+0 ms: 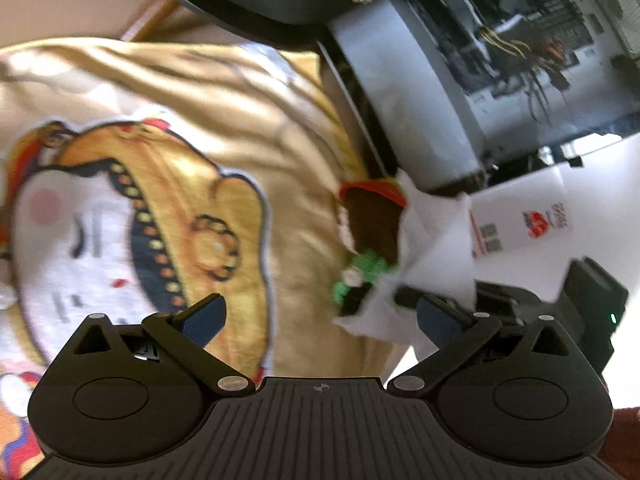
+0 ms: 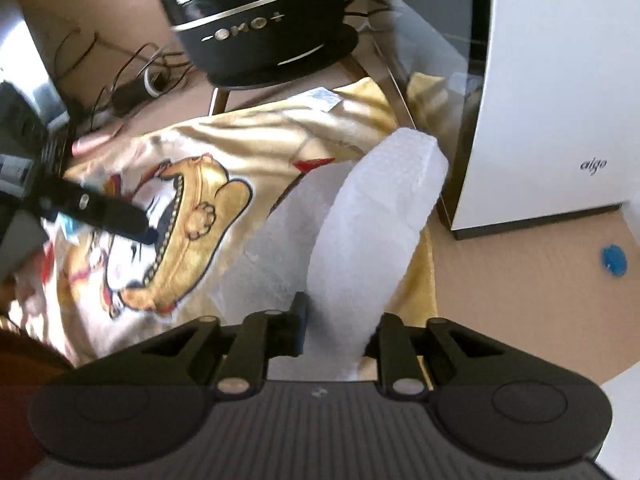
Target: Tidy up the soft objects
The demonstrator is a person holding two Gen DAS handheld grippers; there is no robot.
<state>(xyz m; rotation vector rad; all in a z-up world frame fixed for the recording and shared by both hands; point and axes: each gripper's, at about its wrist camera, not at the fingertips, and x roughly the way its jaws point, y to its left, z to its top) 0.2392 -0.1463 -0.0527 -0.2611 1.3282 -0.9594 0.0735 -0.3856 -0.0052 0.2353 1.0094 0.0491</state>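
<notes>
Across the centre of both views a yellow cloth [image 1: 168,128] printed with a cartoon figure is spread over the desk [image 2: 500,280]; this soft thing is judged to be what is being organized. At the lower centre of the right wrist view a white foam sheet [image 2: 360,240] is seen standing up in a curve over the cloth, its lower end clamped between the fingers of the right gripper [image 2: 340,332], which are closed narrowly on it. At the bottom of the left wrist view the left gripper [image 1: 320,316] is spread wide and nothing is held; it hangs above the cloth's printed part.

For the step to go well, the foam should be kept gripped near its edge and lifted clear of the cloth without creasing, while the free gripper is brought down on a cloth edge, not on the print's middle.

Only the left wrist view shows a small brown toy [image 1: 372,220] with a red rim and green trim, at centre right beside crumpled white paper. Only the right wrist view shows the black speaker [image 2: 260,20] at the top and a blue cap [image 2: 614,260] at the right edge.
</notes>
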